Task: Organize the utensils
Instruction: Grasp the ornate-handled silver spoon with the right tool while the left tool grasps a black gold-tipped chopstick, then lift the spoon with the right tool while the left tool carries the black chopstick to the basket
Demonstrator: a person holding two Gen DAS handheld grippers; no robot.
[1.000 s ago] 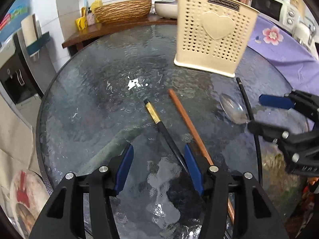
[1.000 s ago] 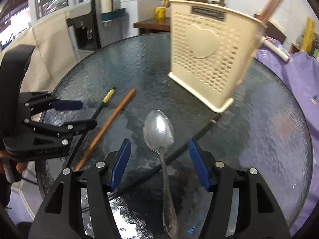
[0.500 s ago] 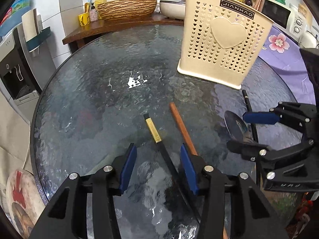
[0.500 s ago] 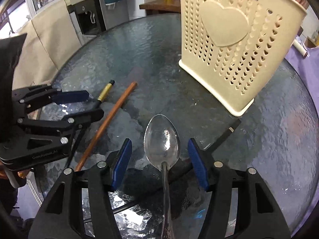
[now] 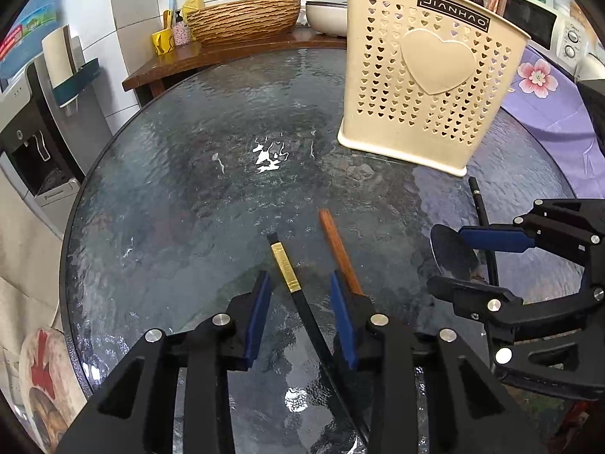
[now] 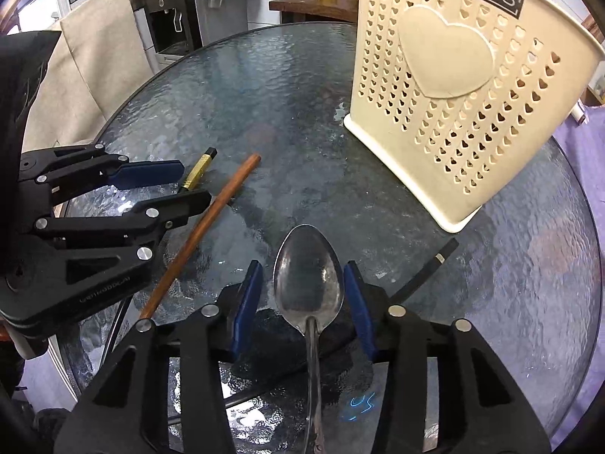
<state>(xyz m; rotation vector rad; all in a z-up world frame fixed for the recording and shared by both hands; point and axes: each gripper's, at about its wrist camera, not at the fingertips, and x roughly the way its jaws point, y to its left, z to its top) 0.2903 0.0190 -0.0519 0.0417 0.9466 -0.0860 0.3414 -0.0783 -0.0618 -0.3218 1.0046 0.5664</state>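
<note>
A cream perforated utensil holder stands upright on the round glass table; it also shows in the right wrist view. My left gripper is open, its jaws either side of a black chopstick with a gold band. A brown wooden chopstick lies just right of it. My right gripper is open around the bowl of a metal spoon lying on the table. A second black chopstick lies under the right gripper.
A wooden counter behind the table carries a woven basket, a white bowl and bottles. A purple flowered cloth lies at the right. A water dispenser stands at the left.
Both grippers have moved forward and down toward the table. The left jaws now straddle the gold-banded chopstick, and the right jaws have closed in around the spoon's bowl.
</note>
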